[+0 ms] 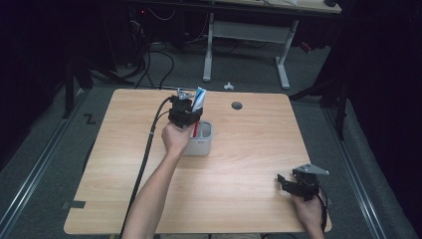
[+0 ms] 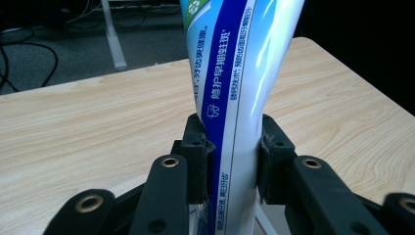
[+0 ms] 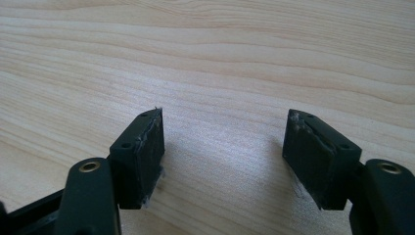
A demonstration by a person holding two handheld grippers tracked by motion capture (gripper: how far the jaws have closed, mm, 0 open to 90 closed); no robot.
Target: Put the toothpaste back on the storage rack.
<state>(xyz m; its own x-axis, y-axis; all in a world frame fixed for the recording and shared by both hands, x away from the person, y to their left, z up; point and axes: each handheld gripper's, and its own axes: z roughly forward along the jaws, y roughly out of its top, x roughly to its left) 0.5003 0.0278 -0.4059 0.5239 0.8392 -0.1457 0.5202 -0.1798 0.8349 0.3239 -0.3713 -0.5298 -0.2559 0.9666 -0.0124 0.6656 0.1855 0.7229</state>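
Forearm stretched forward, left gripper (image 1: 185, 115) clamping upright toothpaste tube (image 2: 235, 98) above cup (image 1: 201, 142)

Both claws are black – the left claw (image 1: 185, 115) trails a thick black cable, the right claw (image 1: 299, 183) carries a grey three-cornered plate. Brass-ringed screw holes dot the arms; the forearms are bare, no sleeves.
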